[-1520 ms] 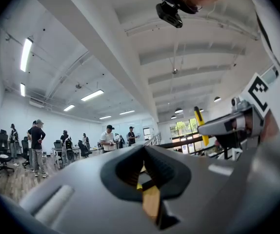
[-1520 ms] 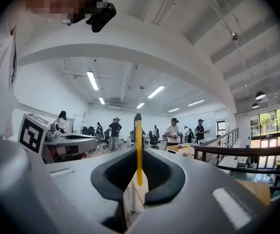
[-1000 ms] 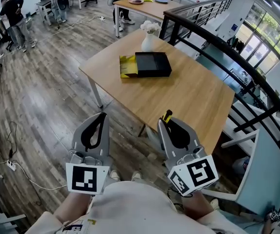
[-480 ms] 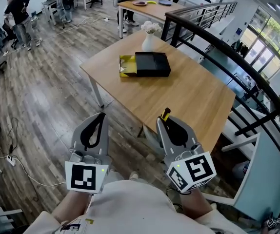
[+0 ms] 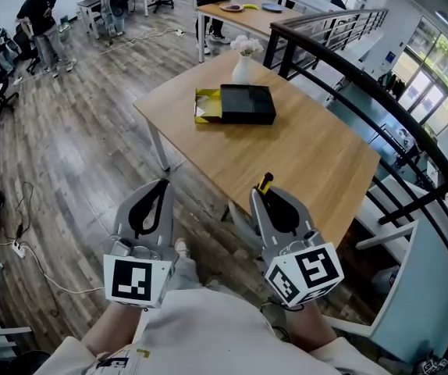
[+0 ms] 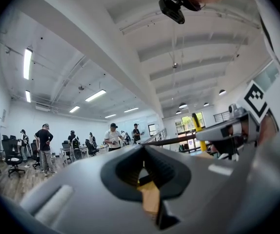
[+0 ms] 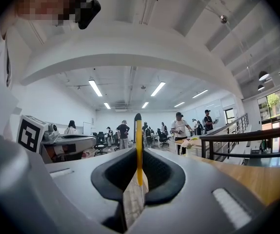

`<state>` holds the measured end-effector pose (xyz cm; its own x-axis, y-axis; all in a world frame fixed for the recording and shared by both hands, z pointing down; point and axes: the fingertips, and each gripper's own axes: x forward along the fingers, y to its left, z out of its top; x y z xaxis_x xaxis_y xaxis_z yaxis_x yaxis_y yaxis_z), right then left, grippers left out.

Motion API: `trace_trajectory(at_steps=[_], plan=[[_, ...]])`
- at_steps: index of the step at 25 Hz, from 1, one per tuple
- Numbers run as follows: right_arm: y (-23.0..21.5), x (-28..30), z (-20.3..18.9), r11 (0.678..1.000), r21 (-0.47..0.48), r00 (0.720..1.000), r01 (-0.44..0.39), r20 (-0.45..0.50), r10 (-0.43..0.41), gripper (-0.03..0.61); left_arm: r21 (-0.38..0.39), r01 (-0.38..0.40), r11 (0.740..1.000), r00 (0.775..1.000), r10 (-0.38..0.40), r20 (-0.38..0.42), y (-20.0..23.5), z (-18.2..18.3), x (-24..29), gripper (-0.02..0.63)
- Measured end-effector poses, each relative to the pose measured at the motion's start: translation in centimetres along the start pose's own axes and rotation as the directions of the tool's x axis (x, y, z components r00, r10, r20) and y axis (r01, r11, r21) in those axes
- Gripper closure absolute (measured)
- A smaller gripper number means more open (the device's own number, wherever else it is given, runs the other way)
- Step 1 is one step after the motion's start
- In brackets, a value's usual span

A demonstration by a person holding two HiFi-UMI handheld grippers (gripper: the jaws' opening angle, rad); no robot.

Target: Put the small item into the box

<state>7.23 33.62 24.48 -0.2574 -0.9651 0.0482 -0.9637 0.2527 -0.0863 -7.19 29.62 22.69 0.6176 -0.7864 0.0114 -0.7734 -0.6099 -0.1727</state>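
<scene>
A black box [image 5: 247, 104] with a yellow flap [image 5: 205, 105] beside it lies on the far part of a wooden table [image 5: 302, 151]. My right gripper [image 5: 265, 192] is shut on a thin yellow stick-like item with a black tip [image 5: 266, 183], held off the table's near edge. In the right gripper view the yellow item [image 7: 138, 130] stands upright between the closed jaws of the right gripper [image 7: 139, 152]. My left gripper [image 5: 161, 186] hangs over the floor, shut with nothing in it. In its own view the left gripper [image 6: 142, 149] has its jaws pressed together.
A white vase with flowers [image 5: 243, 62] stands just behind the box. A black metal railing [image 5: 380, 92] runs along the table's right side. Several people and office chairs [image 5: 40, 14] stand far back left. Cables [image 5: 21, 244] lie on the wood floor at left.
The table and box have shifted slightly right and down in the head view. Both grippers keep the same pose, the right still holding the yellow item.
</scene>
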Motion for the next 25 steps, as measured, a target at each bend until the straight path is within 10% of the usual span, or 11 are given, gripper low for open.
trace_trajectory(at_steps=[25], plan=[[-2.7,9.9,-1.3,1.000,-0.028,0.999,-0.001,-0.033,0.000,0.543,-0.010,0.032,0.999,0.999,-0.032,-0.021,4.3,-3.5,8.5,0.611]])
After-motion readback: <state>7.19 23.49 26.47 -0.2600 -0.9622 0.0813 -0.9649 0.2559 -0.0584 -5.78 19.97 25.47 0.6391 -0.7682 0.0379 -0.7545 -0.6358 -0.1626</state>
